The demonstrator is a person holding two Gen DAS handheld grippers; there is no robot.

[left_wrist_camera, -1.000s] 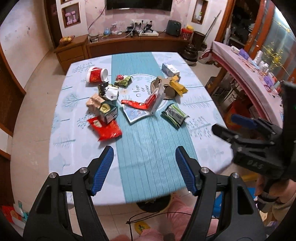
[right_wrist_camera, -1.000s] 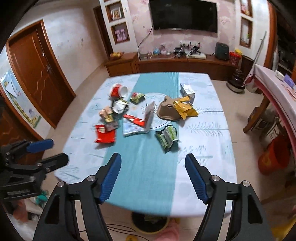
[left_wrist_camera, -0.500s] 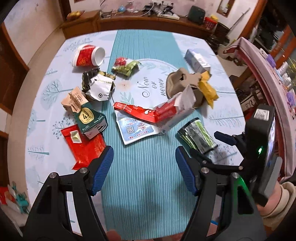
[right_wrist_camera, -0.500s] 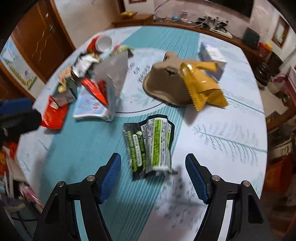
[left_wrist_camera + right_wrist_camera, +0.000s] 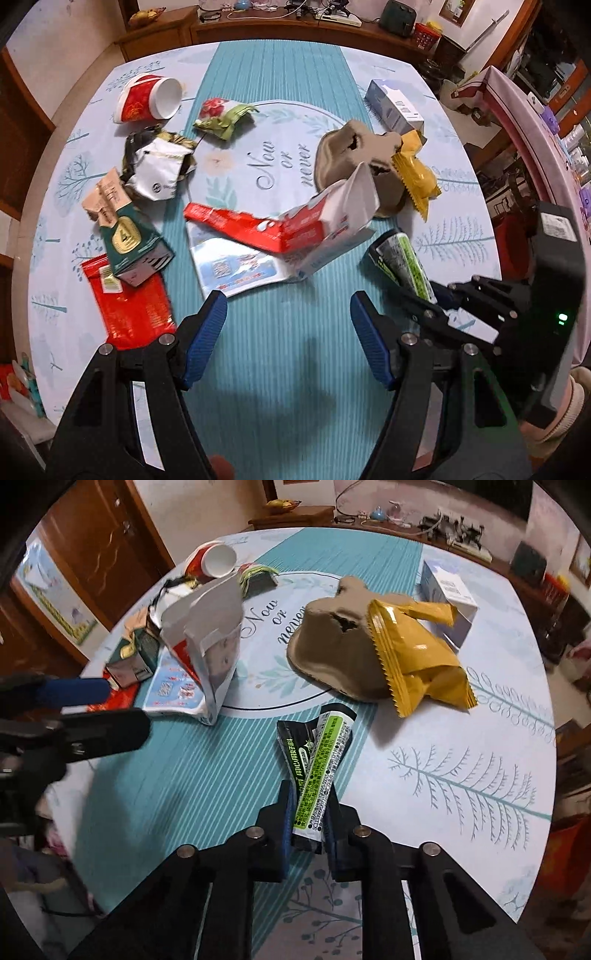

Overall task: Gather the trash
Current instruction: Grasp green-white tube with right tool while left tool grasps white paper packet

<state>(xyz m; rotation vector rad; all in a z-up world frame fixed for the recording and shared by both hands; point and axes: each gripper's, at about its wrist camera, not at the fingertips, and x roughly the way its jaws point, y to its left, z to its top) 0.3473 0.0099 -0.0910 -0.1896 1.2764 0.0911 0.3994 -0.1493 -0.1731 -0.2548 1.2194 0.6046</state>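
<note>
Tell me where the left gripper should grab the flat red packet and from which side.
Take the red packet by its near bottom edge, coming from above at the table's front side with the left gripper; it lies flat, and the green carton covers its far end.

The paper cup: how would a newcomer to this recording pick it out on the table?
Find the teal runner down the table's middle, then look left of its far end. The paper cup lies tipped on its side there, red outside and white inside: the only round, open-mouthed thing among flat wrappers.
</note>
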